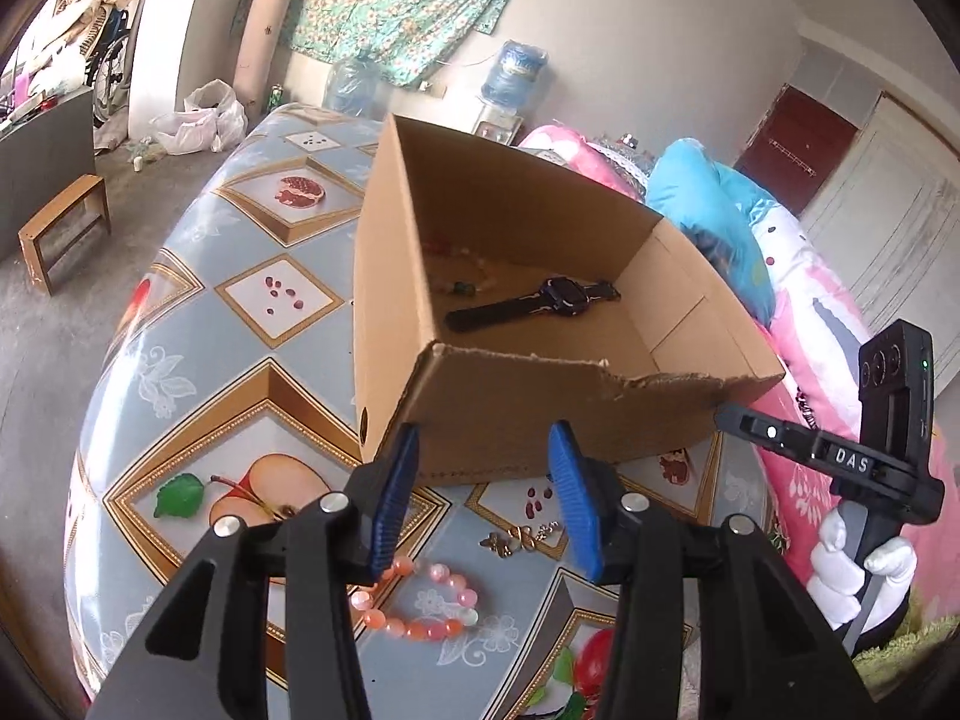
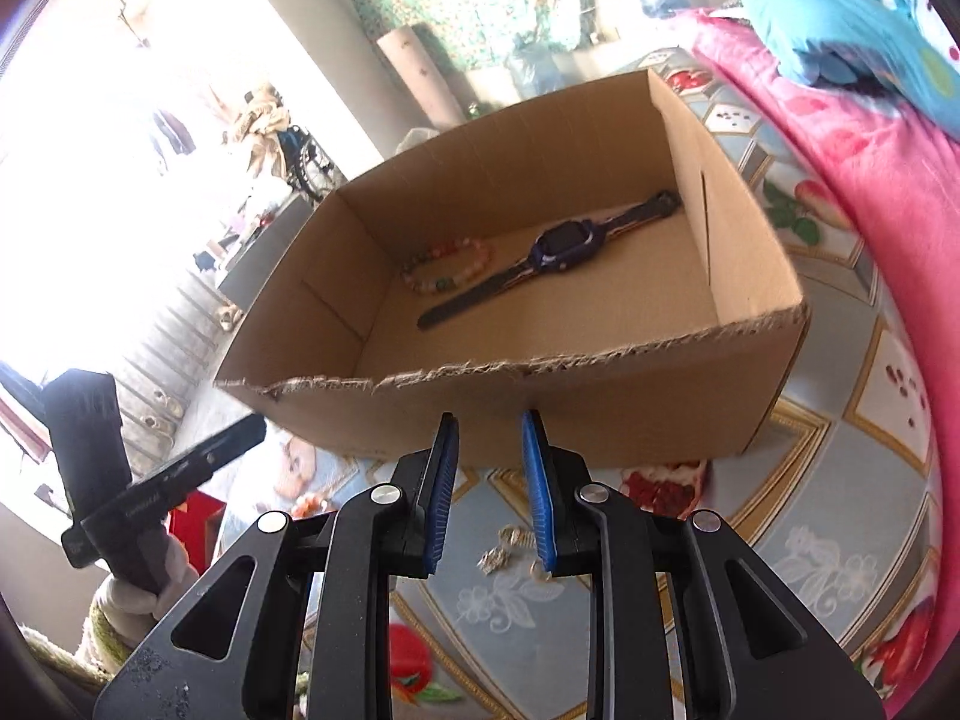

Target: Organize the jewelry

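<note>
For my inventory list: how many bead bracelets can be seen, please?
2. A pink bead bracelet lies on the table in front of the cardboard box; a multicoloured bead bracelet lies inside the box beside the watch. Others may be hidden.

Both grippers hover just short of the cardboard box (image 1: 540, 408): the left gripper (image 1: 489, 498) gapes wide and empty, the right gripper (image 2: 491, 492) narrower, apparently empty too.
</note>
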The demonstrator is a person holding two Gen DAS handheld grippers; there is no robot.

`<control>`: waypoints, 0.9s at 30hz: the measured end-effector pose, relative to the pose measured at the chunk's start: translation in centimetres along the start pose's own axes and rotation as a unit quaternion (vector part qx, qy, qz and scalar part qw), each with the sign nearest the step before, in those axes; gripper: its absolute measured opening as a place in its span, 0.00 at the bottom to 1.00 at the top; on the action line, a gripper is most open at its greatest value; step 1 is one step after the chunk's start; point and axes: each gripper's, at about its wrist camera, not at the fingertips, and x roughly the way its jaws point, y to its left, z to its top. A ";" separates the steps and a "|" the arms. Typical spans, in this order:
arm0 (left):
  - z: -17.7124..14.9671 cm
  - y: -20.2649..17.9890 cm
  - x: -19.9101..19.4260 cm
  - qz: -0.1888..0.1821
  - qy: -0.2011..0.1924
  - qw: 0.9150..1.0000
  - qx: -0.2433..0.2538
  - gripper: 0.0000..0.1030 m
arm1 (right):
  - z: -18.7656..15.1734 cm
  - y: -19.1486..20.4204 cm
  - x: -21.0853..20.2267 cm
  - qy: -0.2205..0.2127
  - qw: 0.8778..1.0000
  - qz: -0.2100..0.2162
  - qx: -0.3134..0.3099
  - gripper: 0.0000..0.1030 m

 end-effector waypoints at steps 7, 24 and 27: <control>-2.2 -2.7 1.3 0.005 0.040 0.997 0.063 0.42 | -1.7 -0.1 -0.1 0.027 0.999 0.009 -0.030 0.22; -5.4 -2.2 3.7 0.072 0.098 0.988 0.093 0.43 | -6.5 2.6 3.6 0.089 0.991 0.003 -0.099 0.22; -5.2 -2.1 3.5 0.073 0.094 0.988 0.096 0.43 | -6.4 2.3 4.3 0.094 0.991 0.002 -0.091 0.22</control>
